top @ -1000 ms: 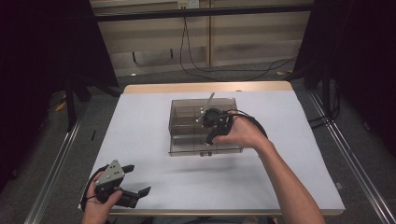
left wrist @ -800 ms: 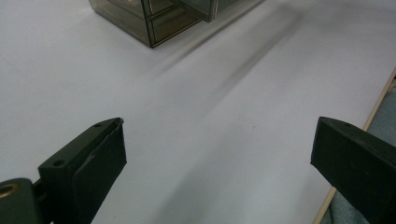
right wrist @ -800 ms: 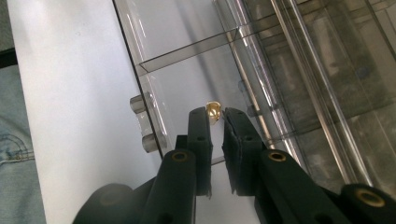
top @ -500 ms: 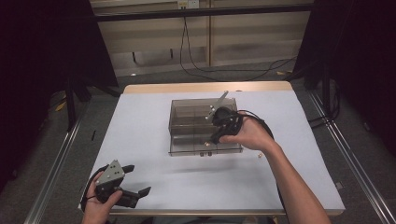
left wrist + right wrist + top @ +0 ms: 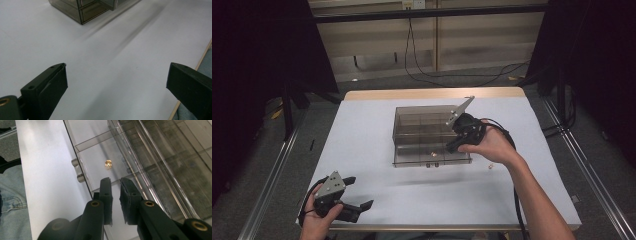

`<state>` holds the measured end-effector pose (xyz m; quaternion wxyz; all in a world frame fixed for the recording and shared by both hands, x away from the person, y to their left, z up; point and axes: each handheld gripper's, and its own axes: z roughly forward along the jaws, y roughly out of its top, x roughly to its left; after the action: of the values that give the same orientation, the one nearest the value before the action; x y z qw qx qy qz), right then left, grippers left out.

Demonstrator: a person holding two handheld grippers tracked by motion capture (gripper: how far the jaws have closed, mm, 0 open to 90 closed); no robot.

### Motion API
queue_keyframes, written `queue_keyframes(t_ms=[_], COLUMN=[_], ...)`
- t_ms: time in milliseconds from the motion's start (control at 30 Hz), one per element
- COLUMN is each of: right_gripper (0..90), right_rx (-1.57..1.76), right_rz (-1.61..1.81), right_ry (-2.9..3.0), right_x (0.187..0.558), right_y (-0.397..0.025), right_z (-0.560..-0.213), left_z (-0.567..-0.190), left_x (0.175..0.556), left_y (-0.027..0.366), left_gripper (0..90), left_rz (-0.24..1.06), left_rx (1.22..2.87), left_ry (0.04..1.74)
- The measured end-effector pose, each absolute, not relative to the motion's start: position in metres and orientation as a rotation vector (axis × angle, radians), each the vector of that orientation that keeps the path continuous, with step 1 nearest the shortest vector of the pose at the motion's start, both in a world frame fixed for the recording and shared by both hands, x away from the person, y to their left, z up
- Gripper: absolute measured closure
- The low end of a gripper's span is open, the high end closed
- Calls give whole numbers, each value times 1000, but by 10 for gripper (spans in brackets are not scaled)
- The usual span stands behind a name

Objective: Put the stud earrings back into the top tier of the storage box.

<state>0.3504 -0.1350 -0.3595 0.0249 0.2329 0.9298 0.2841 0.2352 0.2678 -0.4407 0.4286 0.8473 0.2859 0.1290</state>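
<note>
A smoky clear box (image 5: pixel 398 136) with several compartments stands mid-table. One front compartment, with two small knobs (image 5: pixel 77 170) on its face, holds a small gold piece (image 5: pixel 108 164) (image 5: pixel 429 154). My right gripper (image 5: pixel 451 148) (image 5: pixel 115 181) hovers over the box's front right part, just short of that piece, jaws nearly together with nothing between them. Held low near the table's front left corner, my left gripper (image 5: pixel 360 192) (image 5: pixel 117 67) has its jaws wide apart and empty. The box's corner (image 5: pixel 82 8) shows far ahead of it.
A tiny pale piece (image 5: pixel 491 166) lies on the white table (image 5: pixel 362 140) just right of the box, under the right hand. The table's front edge (image 5: pixel 190 82) runs close beside the left gripper. Cables cross the floor behind the table.
My right gripper has shifted to the right over the box, from its middle toward the front right part. The left gripper has stayed put.
</note>
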Motion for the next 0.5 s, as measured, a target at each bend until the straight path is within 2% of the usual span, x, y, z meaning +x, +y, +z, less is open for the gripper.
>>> queue_keyframes(t_ms=[500], right_gripper=[808], right_rx=[793], right_rz=[895], right_ry=[2820], right_x=[340], right_y=[-173], right_z=[-355], left_z=[-441], left_x=[235], left_y=[267], left_gripper=[33], left_rz=[314], left_rx=[2115], left_ry=[713])
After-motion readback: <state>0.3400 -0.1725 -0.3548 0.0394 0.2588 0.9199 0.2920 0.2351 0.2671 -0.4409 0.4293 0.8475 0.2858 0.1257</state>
